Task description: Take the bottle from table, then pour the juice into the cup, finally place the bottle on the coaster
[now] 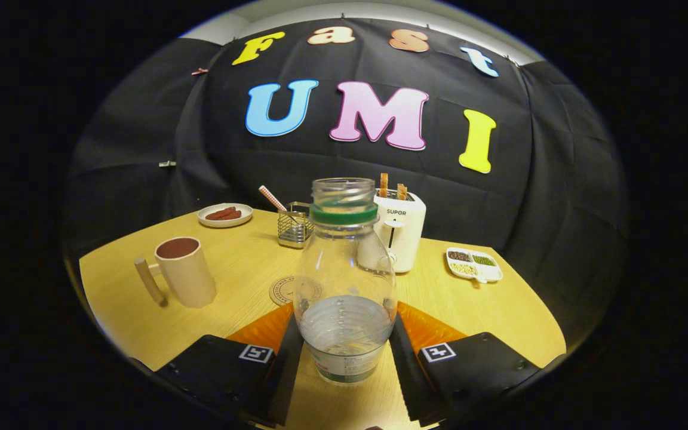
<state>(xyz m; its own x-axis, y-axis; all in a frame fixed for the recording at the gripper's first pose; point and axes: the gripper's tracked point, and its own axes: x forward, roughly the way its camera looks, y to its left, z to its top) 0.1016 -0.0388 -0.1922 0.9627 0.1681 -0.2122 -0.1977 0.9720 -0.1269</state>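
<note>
A clear plastic bottle (344, 280) with a green neck ring and no cap stands upright between my fingers, with a little clear liquid low inside. My gripper (345, 358) is shut on its lower body; the black pads of both fingers (287, 352) press its sides. Whether its base rests on the table I cannot tell. The beige cup (186, 272) with a wooden handle stands to the left, beyond the fingers, dark inside. A round coaster (283, 291) lies on the table just behind the bottle, partly hidden by it.
On the wooden table (499, 310) a white toaster (401, 230) with two slices stands behind the bottle. A wire holder (294, 226) with a straw, a plate of sausages (225, 215) and a small divided dish (474, 264) sit further back.
</note>
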